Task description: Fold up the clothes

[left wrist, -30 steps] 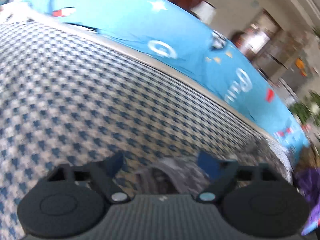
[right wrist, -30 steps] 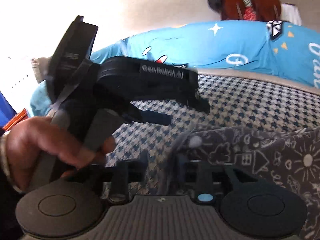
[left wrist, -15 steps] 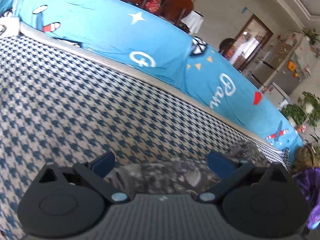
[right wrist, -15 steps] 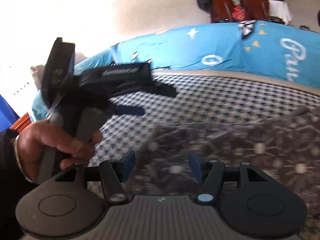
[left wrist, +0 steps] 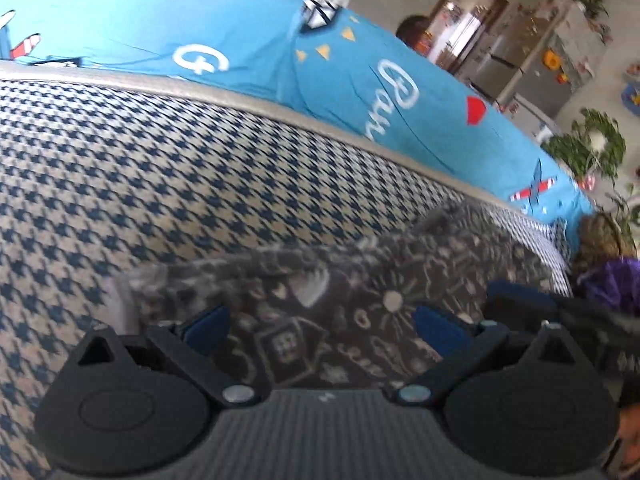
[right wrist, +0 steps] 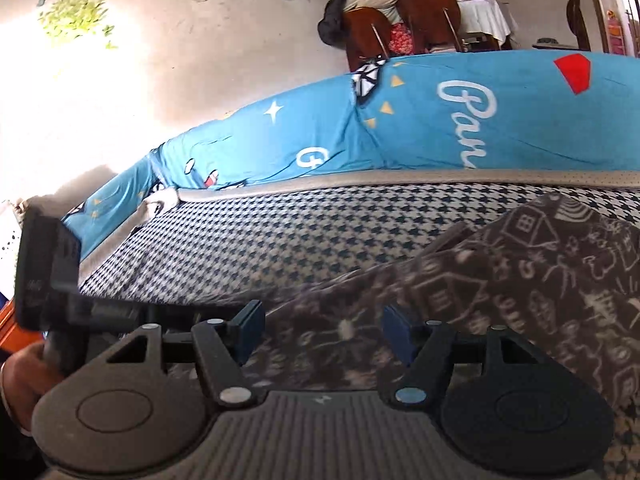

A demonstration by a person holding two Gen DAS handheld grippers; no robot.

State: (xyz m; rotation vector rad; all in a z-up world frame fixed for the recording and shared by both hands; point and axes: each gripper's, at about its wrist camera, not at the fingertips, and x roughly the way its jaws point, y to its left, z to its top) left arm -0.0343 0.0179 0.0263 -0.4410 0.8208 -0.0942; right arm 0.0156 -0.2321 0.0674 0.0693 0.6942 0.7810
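A dark grey garment with white doodle print point(left wrist: 320, 304) point(right wrist: 520, 280) lies on the houndstooth surface point(left wrist: 160, 184) point(right wrist: 280, 240). My left gripper point(left wrist: 322, 330) is open just above the garment's near edge, its blue pads spread wide with only loose cloth seen between them. My right gripper point(right wrist: 322, 332) is open too, low over the garment's blurred left end. In the right wrist view the left gripper point(right wrist: 48, 272) shows at the left edge, held by a hand point(right wrist: 24, 372). A dark shape at the right of the left wrist view is the right gripper point(left wrist: 532, 304).
Blue printed bedding point(left wrist: 280, 60) point(right wrist: 440, 120) lies along the far edge of the surface behind a grey piped border. Chairs point(right wrist: 400, 28) stand beyond it, with a fridge point(left wrist: 532, 68) and plants point(left wrist: 588, 148) at the right. A purple item point(left wrist: 616, 280) sits past the right edge.
The right gripper, closed on the garment's edge a second ago, has opened and let it go. The left gripper's fingers spread wider. The garment now lies lower and flatter.
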